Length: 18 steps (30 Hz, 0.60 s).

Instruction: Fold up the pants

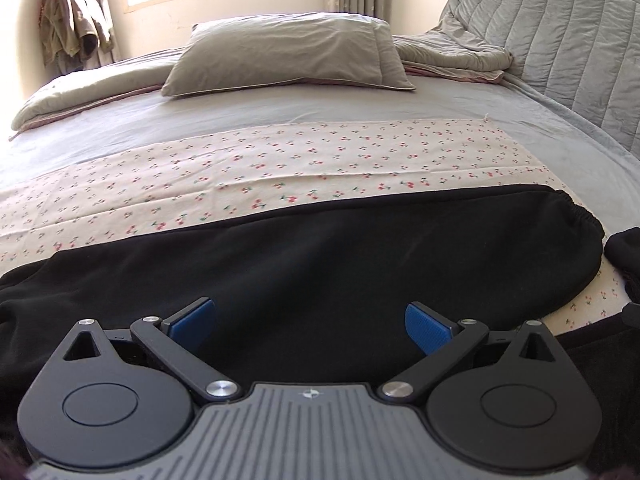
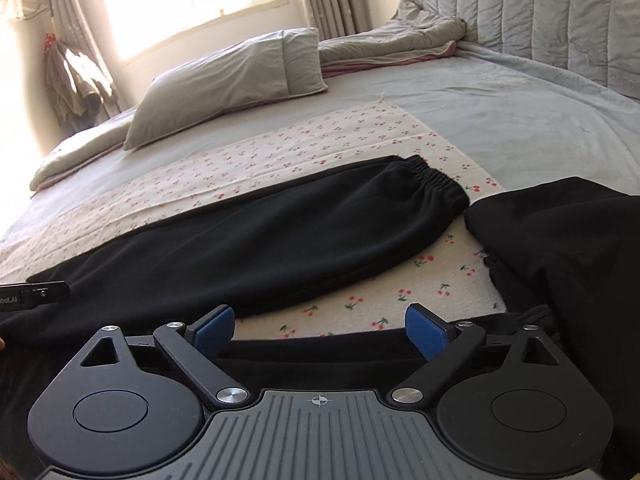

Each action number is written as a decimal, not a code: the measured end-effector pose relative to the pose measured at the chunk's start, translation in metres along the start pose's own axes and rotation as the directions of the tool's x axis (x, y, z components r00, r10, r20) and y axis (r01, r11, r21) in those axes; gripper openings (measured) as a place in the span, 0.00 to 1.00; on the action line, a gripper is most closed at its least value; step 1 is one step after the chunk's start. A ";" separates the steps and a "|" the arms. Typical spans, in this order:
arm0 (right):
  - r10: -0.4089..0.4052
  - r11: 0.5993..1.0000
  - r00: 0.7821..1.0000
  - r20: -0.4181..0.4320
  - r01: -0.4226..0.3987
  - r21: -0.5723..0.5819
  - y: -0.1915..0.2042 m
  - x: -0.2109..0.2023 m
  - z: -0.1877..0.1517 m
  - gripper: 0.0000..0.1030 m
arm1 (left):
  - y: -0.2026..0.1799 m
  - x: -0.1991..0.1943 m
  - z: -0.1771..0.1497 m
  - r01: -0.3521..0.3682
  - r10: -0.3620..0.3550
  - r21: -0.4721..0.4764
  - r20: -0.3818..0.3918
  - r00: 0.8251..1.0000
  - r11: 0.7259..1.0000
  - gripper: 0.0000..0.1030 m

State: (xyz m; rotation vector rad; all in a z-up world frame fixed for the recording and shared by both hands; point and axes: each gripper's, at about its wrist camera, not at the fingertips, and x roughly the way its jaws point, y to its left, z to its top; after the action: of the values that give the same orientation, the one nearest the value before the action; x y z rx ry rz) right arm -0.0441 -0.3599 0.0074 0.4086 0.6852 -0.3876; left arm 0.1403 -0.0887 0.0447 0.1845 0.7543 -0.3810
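Black pants (image 1: 320, 256) lie across a cherry-print cloth (image 1: 280, 164) on the bed. One leg ends in an elastic cuff (image 1: 582, 216) at the right. My left gripper (image 1: 312, 320) hovers over the middle of that leg, open, its blue pads (image 1: 196, 320) wide apart and holding nothing. In the right wrist view the same leg (image 2: 260, 248) and its cuff (image 2: 436, 184) stretch across the centre. More black fabric (image 2: 560, 264) lies bunched at the right. My right gripper (image 2: 320, 328) is open over a strip of bare cloth and a near black edge (image 2: 320, 356), with nothing held.
A grey pillow (image 1: 288, 56) and a folded quilt (image 1: 452, 56) lie at the back of the grey bed sheet (image 1: 520, 100). A padded headboard (image 1: 568, 40) rises at the right. Clothes hang in the far left corner (image 1: 76, 24). Part of the left gripper (image 2: 32, 296) shows at the left edge.
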 end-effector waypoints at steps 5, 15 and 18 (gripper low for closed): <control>0.068 0.992 0.996 -0.054 -0.074 -0.102 0.035 0.000 -0.021 0.92 | 0.038 -0.024 -0.044 -0.073 0.073 -0.008 -0.024 0.997 0.997 1.00; -0.155 0.977 0.988 0.025 0.157 -0.143 -0.034 -0.055 -0.032 0.92 | 0.072 -0.065 -0.129 -0.125 0.125 0.008 -0.040 0.991 0.992 1.00; -0.235 0.967 0.971 0.037 0.238 -0.093 -0.066 -0.062 -0.035 0.90 | 0.064 -0.068 -0.133 -0.057 0.058 0.025 -0.053 0.997 0.998 1.00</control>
State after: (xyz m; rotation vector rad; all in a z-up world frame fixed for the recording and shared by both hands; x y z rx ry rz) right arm -0.1378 -0.3862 0.0095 0.2288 0.7272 -0.5824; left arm 0.0365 0.0277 -0.0016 0.2389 0.7960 -0.3316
